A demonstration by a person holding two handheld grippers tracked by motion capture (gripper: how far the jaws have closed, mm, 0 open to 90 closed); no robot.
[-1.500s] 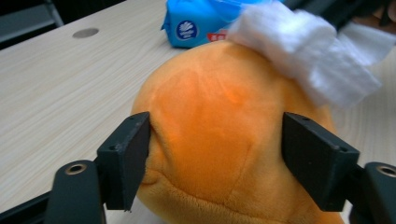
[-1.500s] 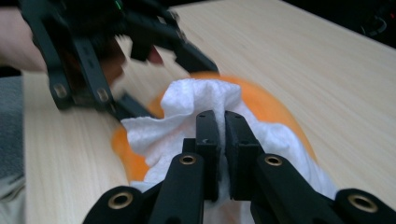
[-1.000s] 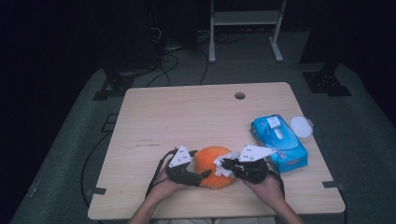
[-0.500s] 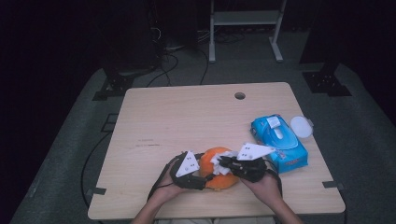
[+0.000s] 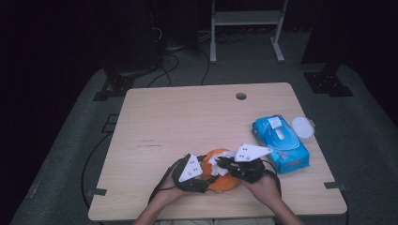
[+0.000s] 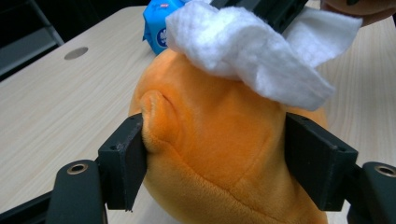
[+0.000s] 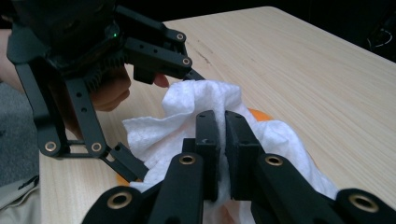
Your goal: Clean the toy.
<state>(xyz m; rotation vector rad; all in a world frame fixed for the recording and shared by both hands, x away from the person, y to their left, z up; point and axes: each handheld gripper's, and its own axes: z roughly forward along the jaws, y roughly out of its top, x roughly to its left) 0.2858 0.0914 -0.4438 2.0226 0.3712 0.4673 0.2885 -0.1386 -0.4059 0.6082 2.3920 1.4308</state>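
Plush fills the middle of the work: a round orange soft toy (image 5: pixel 220 176) lies on the pale wooden worktop (image 5: pixel 187 122) close to its near edge, with a crumpled white paper wipe (image 5: pixel 220 158) draped over its top. The left tongs (image 5: pixel 206 180) sit at the toy's left side; their jaws have just been closing and now press into the plush on both flanks, so they grip the toy (image 6: pixel 219 154). The right tongs (image 5: pixel 220 164) come in from the toy's right, and their jaws are pinched together on a fold of the wipe (image 7: pixel 187 116), holding it on the toy's top. To the right of the toy, just beyond the right hand (image 5: pixel 263 185), lies a blue soft pack of wet wipes (image 5: pixel 280 143); a small white round lid (image 5: pixel 302 126) sits at the pack's far right corner. A round cable hole (image 5: pixel 241 96) marks the far part of the worktop.
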